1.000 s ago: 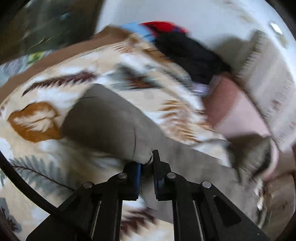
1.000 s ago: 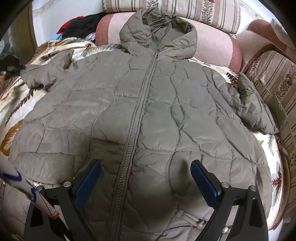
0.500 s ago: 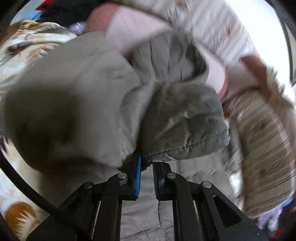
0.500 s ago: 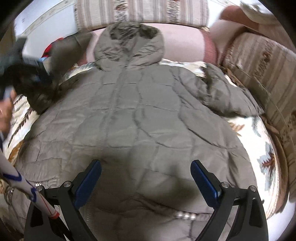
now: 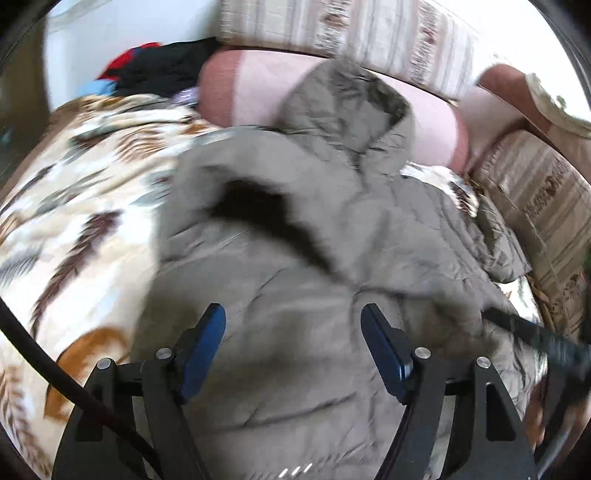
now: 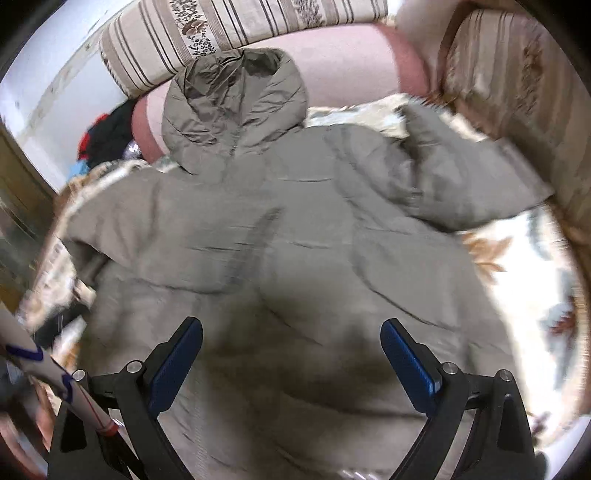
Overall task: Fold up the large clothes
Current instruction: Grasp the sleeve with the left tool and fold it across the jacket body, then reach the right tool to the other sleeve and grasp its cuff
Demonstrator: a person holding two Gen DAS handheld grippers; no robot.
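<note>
The left gripper (image 5: 293, 341) hangs tilted down over the jacket (image 5: 295, 266), its jaws having just been opening, nothing between the blue pads. The right gripper (image 6: 291, 350) hovers over the same jacket, pads wide apart and empty.

Home living rm — striped sofa cushions (image 6: 155, 40), leaf-print blanket (image 5: 74, 206), clothes pile (image 5: 155, 70)

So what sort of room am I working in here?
Probably a home living room: a striped sofa cushion, a leaf-print blanket over the seat under the grey hooded jacket, and a clothes pile behind.
</note>
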